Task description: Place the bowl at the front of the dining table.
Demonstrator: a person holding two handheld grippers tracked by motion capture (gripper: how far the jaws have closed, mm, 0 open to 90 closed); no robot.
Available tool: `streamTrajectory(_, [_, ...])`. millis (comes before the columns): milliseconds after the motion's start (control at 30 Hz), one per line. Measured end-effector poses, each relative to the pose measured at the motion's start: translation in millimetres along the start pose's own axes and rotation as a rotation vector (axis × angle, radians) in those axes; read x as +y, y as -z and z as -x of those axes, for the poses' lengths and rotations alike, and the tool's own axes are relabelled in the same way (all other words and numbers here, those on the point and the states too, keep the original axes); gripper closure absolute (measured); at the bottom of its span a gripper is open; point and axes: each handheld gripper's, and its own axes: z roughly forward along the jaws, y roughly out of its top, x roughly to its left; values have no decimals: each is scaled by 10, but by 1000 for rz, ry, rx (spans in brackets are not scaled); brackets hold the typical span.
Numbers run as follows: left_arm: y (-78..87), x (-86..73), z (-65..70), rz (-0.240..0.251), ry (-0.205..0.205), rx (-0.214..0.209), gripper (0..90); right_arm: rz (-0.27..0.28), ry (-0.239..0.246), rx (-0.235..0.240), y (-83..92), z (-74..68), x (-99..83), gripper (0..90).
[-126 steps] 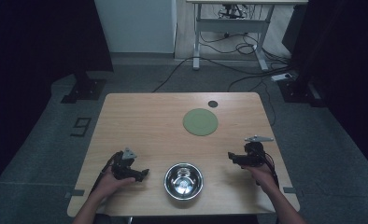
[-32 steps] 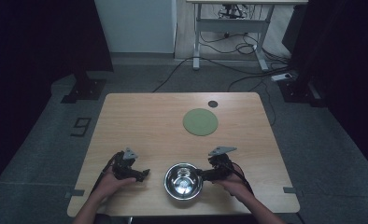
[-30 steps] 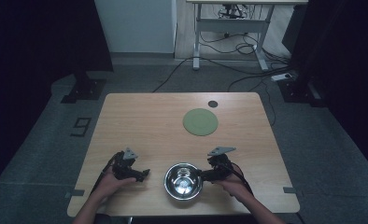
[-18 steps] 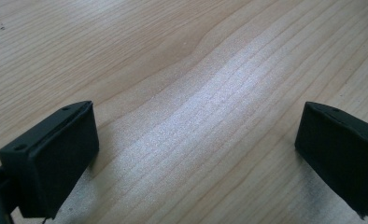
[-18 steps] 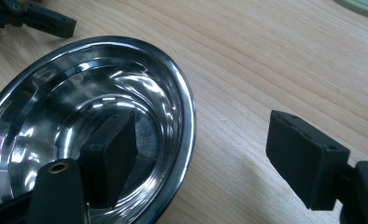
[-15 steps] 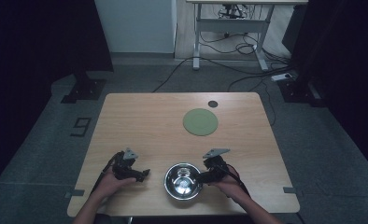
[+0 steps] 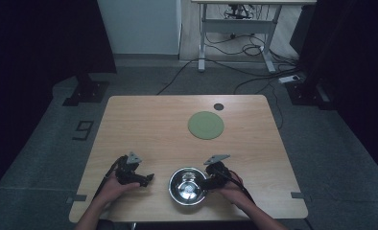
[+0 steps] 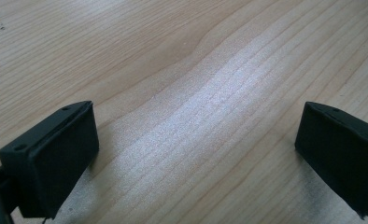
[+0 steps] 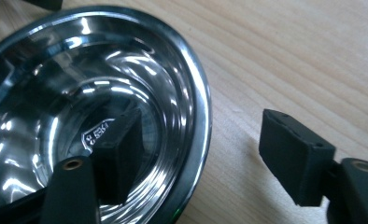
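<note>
The steel bowl (image 7: 188, 185) sits at the table's (image 7: 144, 124) six o'clock edge. The right hand-held gripper (image 9: 201, 154) straddles its rim at three o'clock, jaws apart, not clamped. The left hand-held gripper (image 8: 196, 154) rests wide open over bare wood.

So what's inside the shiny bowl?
The bowl holds no food or toys. One jaw of the right gripper is inside it, the other outside over the rim. There's a small stamp on the bottom. The jaw hides a bit of the bottom.
</note>
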Motion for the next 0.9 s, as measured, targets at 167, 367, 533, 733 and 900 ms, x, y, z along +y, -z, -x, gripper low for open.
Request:
streamTrajectory(167, [0, 0, 0, 0, 0, 0, 0, -12, 8, 4, -30, -1, -13, 364])
streamTrajectory(367, [0, 0, 0, 0, 0, -1, 0, -25, 15, 23, -58, -1, -27, 444])
streamTrajectory(533, [0, 0, 0, -1, 0, 0, 0, -42, 12, 29, -71, -10, -31, 517])
streamTrajectory(733, [0, 0, 0, 0, 0, 0, 0, -48, -10, 54, -66, 3, -27, 631])
streamTrajectory(900, [0, 0, 0, 0, 0, 0, 0, -60, -28, 85, -67, 10, -25, 698])
